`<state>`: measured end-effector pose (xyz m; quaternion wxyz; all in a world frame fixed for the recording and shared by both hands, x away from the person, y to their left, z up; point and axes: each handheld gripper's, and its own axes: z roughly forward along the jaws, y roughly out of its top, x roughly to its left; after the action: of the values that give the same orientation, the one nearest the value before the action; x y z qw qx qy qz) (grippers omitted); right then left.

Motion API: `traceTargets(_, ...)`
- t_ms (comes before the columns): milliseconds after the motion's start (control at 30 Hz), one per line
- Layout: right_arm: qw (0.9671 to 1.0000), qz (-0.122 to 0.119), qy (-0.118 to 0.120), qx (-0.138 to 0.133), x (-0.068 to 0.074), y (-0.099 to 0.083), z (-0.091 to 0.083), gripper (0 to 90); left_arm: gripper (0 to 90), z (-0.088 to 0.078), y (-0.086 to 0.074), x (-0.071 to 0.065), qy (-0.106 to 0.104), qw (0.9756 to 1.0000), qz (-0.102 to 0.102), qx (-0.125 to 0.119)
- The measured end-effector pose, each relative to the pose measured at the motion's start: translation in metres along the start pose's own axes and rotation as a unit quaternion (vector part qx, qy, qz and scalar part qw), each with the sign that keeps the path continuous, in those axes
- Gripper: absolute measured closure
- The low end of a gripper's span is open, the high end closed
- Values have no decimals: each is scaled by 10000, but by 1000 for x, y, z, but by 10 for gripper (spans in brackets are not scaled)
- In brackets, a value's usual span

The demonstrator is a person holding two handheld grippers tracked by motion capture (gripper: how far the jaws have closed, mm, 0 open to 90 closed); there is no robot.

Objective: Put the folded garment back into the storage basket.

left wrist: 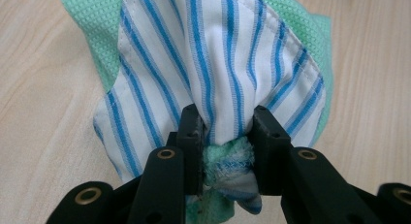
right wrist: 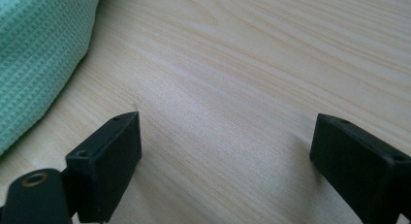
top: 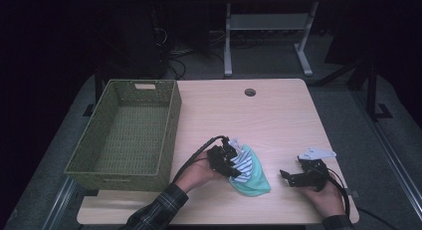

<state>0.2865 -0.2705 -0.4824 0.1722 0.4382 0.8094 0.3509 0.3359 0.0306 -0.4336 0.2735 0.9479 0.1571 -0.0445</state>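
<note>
A bundle of cloth lies near the table's front middle: a white cloth with blue stripes (top: 243, 164) (left wrist: 213, 54) on top of a mint green waffle cloth (top: 255, 179) (left wrist: 300, 25). My left gripper (top: 230, 163) (left wrist: 225, 141) is shut on a bunched fold of both cloths, and the fabric fills the gap between its pads. My right gripper (top: 284, 175) (right wrist: 228, 161) rests low over bare wood to the right of the bundle, jaws wide open with nothing between them. The green cloth's edge (right wrist: 39, 54) shows at the left of the right gripper view.
A green woven basket (top: 171, 125) stands at the table's left, open and with nothing inside. A round cable hole (top: 250, 92) sits near the far edge. Bare light wood table (top: 278, 120) stretches behind the cloths. A desk frame (top: 268, 26) stands on the floor beyond.
</note>
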Motion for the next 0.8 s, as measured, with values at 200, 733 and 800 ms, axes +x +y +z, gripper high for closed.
traceTargets(200,10000,0,0,-1,0,0,0,107,688,-5,2,-1,-85,9999,-15,-75)
traceTargets(733,10000,-2,2,2,0,0,0,107,687,-37,9,-2,-84,9995,-58,-308)
traceTargets(800,10000,-4,2,2,0,0,0,107,687,-41,10,-1,-87,9995,-63,-299)
